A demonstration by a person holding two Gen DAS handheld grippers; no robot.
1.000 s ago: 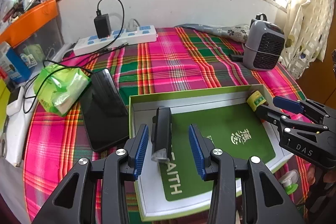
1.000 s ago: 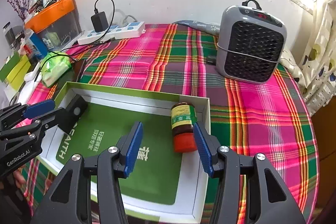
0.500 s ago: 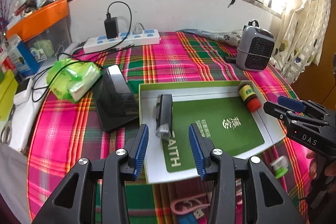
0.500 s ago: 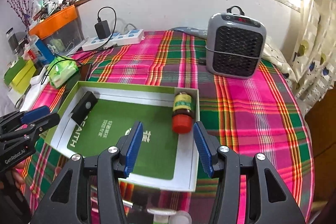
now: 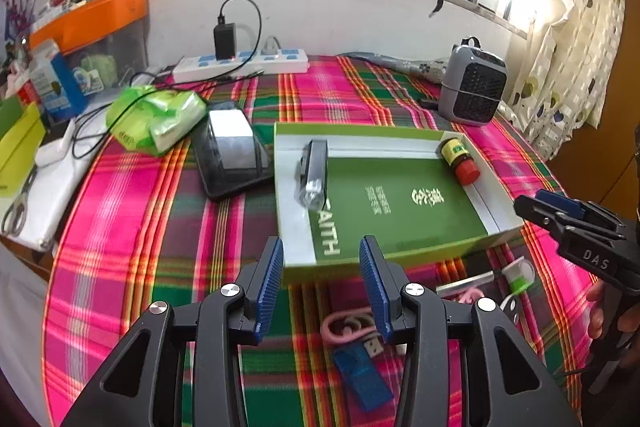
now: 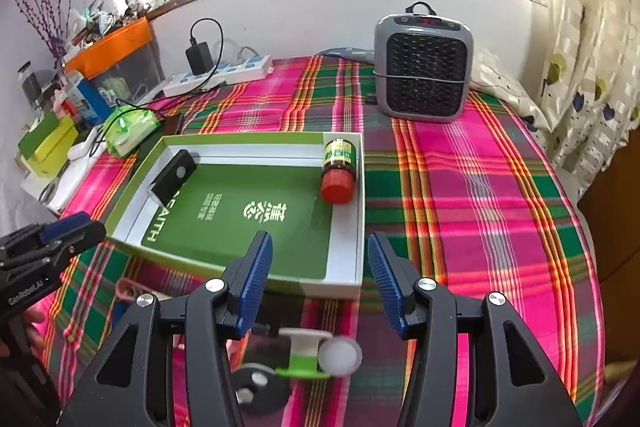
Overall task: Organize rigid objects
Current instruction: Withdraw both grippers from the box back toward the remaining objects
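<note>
Hovering just short of the near rim of a shallow green-edged box [image 6: 352,283], both grippers hang empty above a counter [image 6: 460,195] covered in pink and green plaid cloth. The left gripper [image 5: 321,277] has its blue fingers [image 5: 272,281] spread wide with nothing between them; the right gripper [image 6: 320,273] is spread wide and empty too. Inside the box, a small brown bottle with a red cap [image 6: 339,169] lies on its side in the far right corner, and a black rectangular device [image 5: 314,169] lies along the left wall, both partly over a green booklet [image 6: 256,215] that fills the box floor. They appear to have been gathered there to keep loose items together. Outside the box, just past its near rim, a small green-and-white capped item [image 6: 316,355], a pink cable [image 5: 348,323] and a blue USB stick [image 5: 362,373] lie unsorted on the cloth, probably next for collecting. A grey heater [image 6: 424,65] stands beyond the box's far right corner.
</note>
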